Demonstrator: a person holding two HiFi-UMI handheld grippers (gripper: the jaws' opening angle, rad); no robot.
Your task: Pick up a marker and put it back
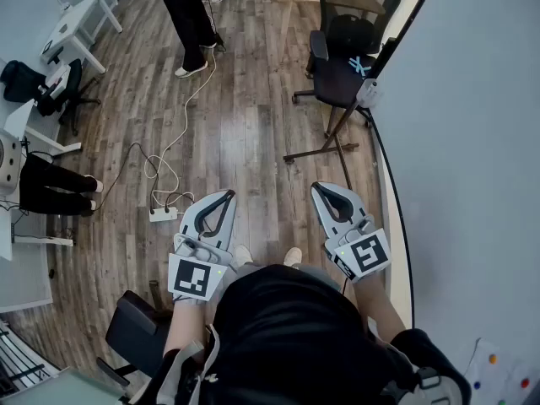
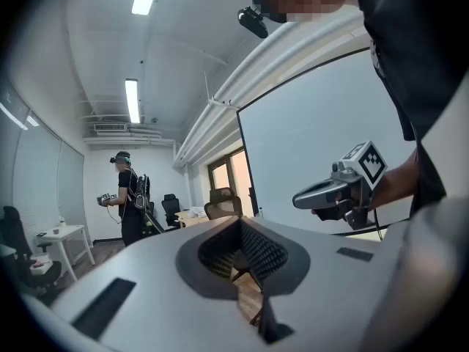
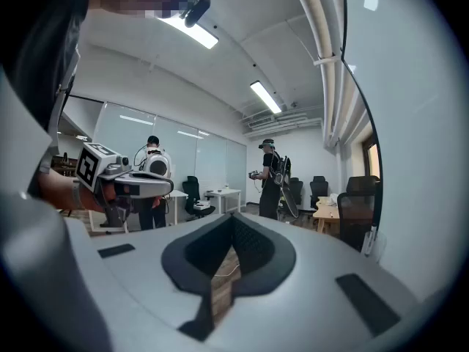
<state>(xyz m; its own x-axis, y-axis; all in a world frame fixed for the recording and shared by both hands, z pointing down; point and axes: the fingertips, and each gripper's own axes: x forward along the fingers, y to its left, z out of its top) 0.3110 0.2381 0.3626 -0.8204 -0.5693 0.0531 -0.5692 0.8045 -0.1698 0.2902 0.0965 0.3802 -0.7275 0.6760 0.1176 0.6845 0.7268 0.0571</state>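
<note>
No marker shows in any view. In the head view my left gripper [image 1: 226, 196] and right gripper [image 1: 321, 187] are held side by side at waist height over the wood floor, pointing forward. The jaws of each meet at the tip with nothing between them. In the left gripper view, my left gripper [image 2: 238, 223] is shut and empty, and the right gripper [image 2: 343, 189] floats at the right beside the whiteboard [image 2: 315, 145]. From the right gripper view, the right gripper [image 3: 233, 218] is likewise shut and empty, with the left gripper [image 3: 123, 182] at the left.
A large whiteboard [image 1: 472, 142] on a metal stand [image 1: 325, 150] runs along my right. A black office chair [image 1: 350, 45] stands ahead. A power strip [image 1: 163, 214] and cable lie on the floor. One person [image 1: 190, 15] stands far ahead, another [image 1: 51, 184] sits left.
</note>
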